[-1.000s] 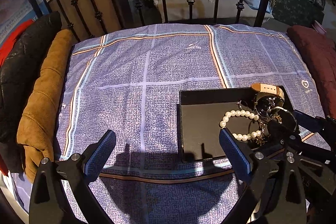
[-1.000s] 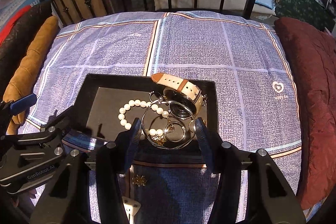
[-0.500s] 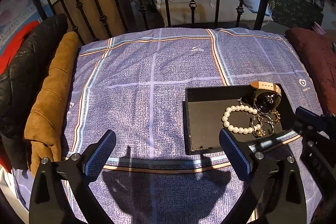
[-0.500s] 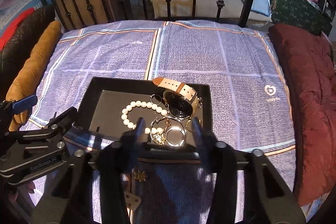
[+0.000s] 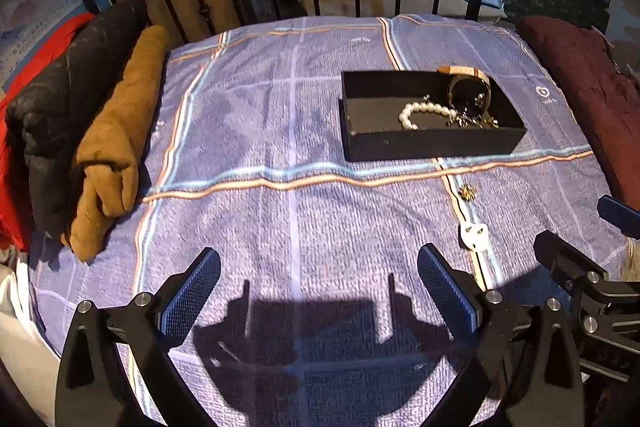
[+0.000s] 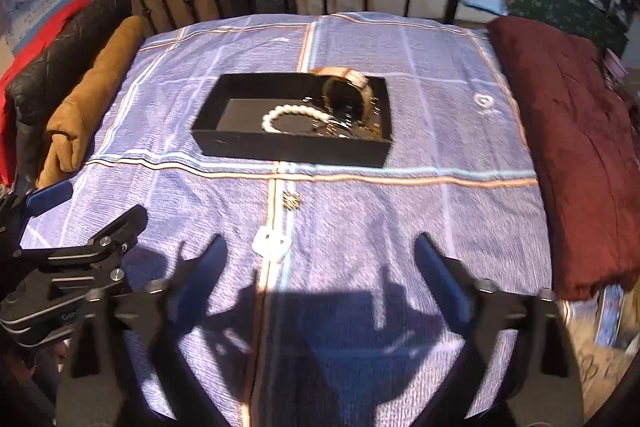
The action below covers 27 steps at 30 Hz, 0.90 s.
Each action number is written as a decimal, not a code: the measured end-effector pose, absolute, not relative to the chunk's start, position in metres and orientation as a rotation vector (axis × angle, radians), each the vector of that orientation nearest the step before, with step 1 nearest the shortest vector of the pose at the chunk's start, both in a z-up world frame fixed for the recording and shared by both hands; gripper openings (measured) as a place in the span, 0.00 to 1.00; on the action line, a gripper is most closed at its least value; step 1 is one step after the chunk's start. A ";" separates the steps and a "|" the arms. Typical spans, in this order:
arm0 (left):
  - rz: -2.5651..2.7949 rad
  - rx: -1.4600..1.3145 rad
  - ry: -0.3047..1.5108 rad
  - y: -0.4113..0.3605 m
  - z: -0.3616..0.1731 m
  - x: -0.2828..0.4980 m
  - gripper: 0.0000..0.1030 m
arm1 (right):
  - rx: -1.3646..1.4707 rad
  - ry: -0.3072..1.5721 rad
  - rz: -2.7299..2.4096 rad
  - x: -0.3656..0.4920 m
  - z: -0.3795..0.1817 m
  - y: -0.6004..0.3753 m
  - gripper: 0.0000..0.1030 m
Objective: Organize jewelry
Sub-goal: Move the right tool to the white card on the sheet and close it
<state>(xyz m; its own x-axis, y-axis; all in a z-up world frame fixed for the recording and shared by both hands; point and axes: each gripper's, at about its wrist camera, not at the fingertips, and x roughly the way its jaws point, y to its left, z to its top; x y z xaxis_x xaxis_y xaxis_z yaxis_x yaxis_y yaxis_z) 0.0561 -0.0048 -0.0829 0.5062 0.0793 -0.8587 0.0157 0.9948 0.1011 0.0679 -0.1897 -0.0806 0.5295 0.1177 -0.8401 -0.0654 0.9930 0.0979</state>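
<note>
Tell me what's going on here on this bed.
Someone is sorting jewelry using two tools. The black tray on the bedspread holds a pearl bracelet, a watch and some gold pieces. A small gold piece and a white card lie on the cover outside the tray. The left hand-held gripper and right hand-held gripper are both open and empty, short of the tray.

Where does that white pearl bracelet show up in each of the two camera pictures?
Left wrist view: pearl bracelet right of centre, upper half, inside the black tray.
Right wrist view: pearl bracelet just left of centre, upper half.
Shared landmark: the watch behind it.
</note>
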 end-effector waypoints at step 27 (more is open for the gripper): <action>0.158 0.050 1.089 0.043 -0.114 0.067 0.94 | 0.032 1.128 0.181 0.113 -0.149 -0.141 0.57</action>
